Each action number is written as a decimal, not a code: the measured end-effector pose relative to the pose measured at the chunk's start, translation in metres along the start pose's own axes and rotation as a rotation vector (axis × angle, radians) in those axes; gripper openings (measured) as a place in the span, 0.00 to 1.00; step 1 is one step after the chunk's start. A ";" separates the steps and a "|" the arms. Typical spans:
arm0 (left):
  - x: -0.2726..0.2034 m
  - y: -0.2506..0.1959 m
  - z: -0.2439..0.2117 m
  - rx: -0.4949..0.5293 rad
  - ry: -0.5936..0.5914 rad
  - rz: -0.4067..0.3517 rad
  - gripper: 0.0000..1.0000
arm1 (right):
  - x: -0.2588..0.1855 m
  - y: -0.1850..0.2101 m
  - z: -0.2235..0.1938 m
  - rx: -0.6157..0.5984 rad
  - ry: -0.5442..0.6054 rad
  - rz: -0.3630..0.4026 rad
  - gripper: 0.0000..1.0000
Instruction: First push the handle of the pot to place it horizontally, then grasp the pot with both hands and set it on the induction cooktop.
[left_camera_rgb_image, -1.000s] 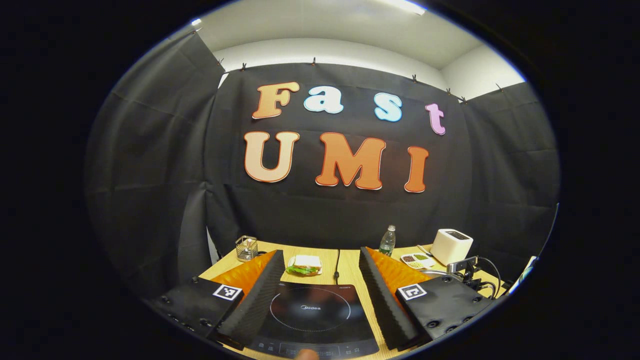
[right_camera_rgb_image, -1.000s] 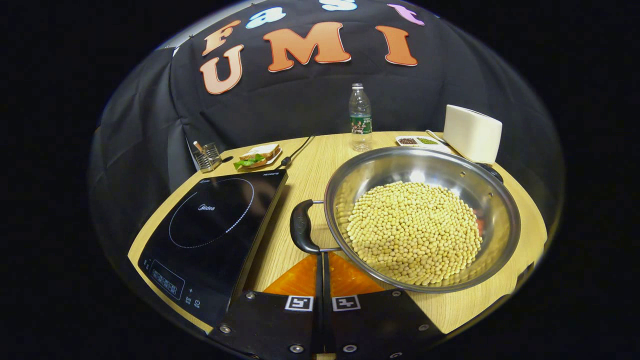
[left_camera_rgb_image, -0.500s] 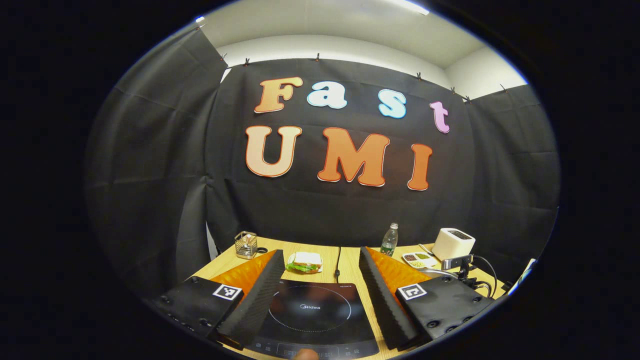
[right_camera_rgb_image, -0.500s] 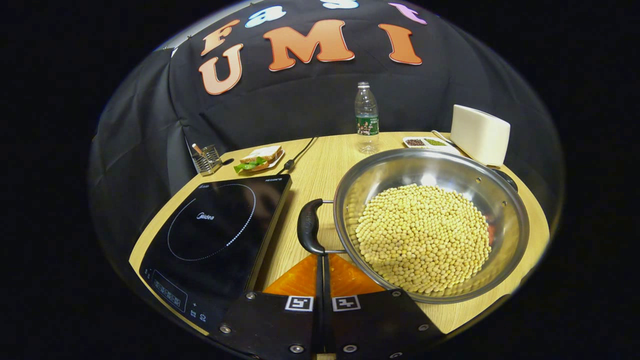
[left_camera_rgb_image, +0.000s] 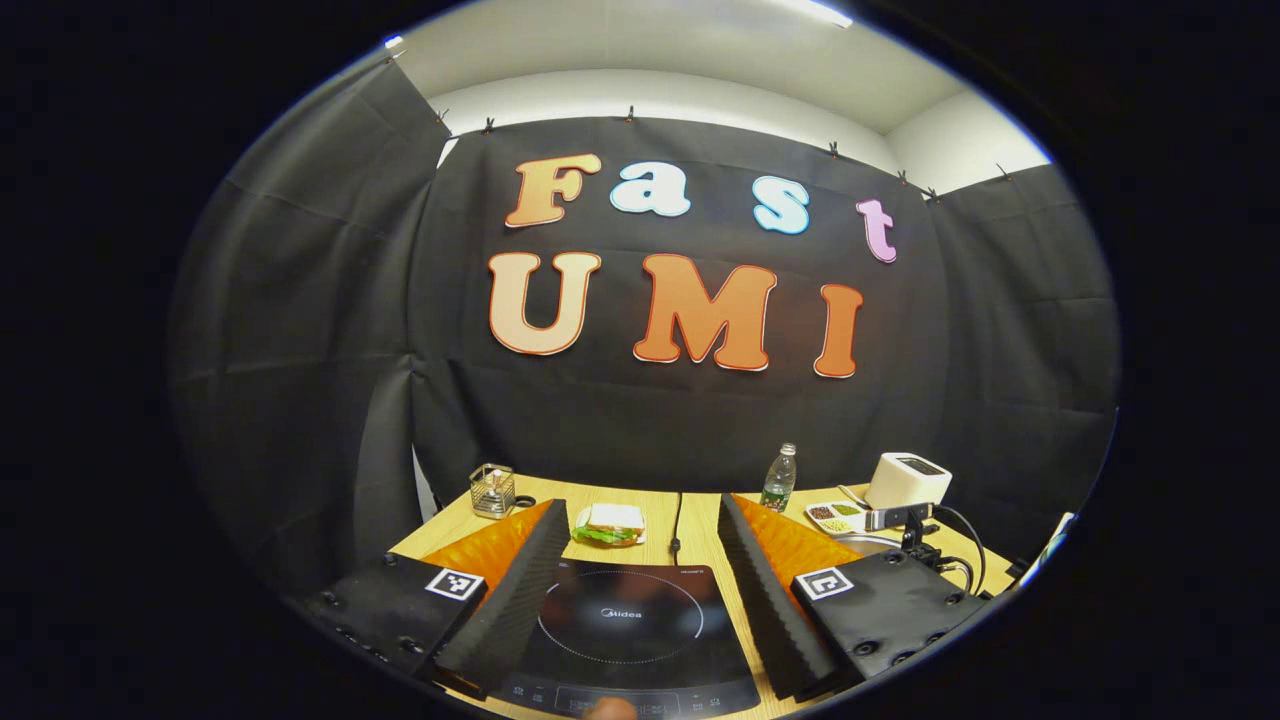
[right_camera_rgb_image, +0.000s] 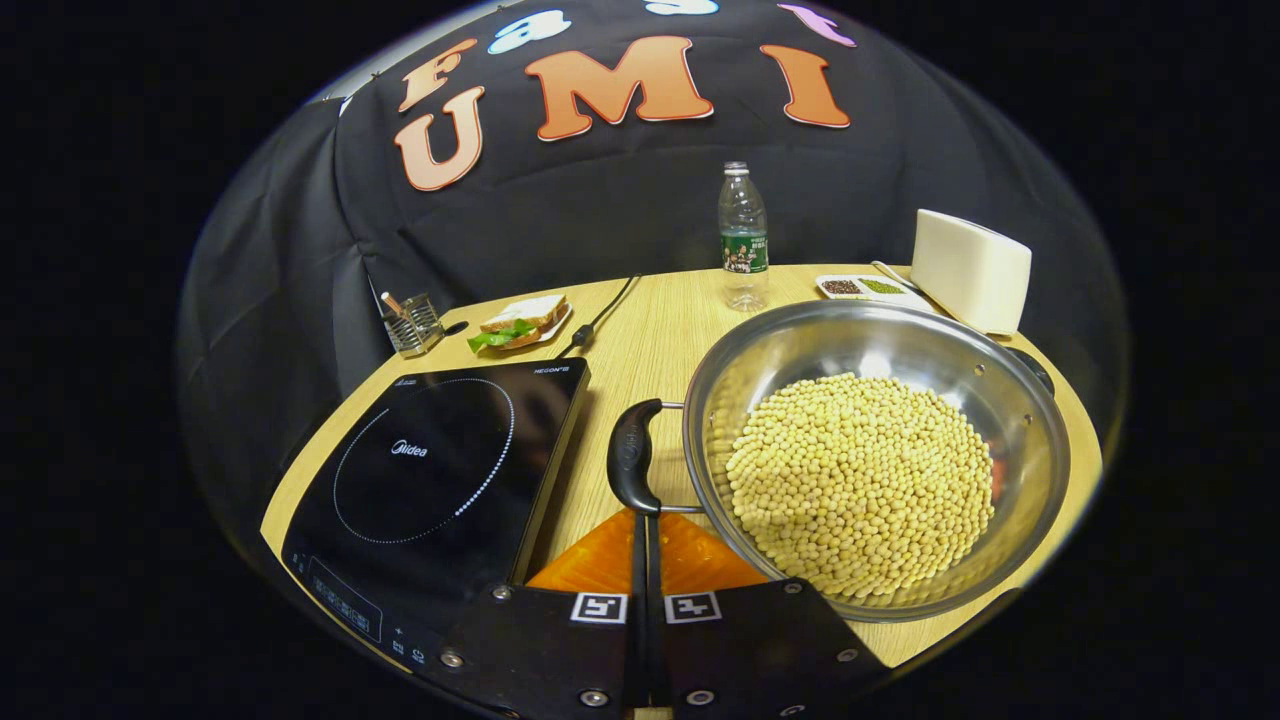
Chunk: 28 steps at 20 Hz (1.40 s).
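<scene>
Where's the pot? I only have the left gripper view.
Observer: In the right gripper view the pot sits on the table just right of the induction cooktop, not on it, and it holds a heap of pale beans.
Operator: Right tool state?
Observer: The right tool is shut, its tips at the near end of the pot's black handle. I cannot tell if they touch it.

Left gripper (left_camera_rgb_image: 632, 560) – black plates, square tag markers, round screws; right gripper (right_camera_rgb_image: 645, 515) likewise.
</scene>
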<state>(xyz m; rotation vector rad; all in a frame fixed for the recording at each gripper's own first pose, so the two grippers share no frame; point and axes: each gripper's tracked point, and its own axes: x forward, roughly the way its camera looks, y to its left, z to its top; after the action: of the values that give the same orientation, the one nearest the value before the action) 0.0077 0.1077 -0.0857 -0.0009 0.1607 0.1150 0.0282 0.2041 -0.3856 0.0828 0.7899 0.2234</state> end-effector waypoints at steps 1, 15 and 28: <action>0.000 0.000 0.001 0.003 -0.002 0.002 0.99 | 0.003 0.001 0.001 0.003 0.002 0.003 0.00; -0.016 0.006 0.018 0.027 -0.044 0.031 0.98 | 0.009 0.008 0.004 0.008 0.023 -0.001 0.00; -0.035 -0.061 0.023 -0.011 -0.068 -0.082 0.98 | -0.083 -0.026 0.006 -0.036 -0.068 0.049 0.00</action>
<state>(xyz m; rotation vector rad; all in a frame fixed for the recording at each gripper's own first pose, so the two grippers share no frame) -0.0157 0.0432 -0.0575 -0.0148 0.0916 0.0344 -0.0196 0.1594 -0.3285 0.0754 0.7165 0.2794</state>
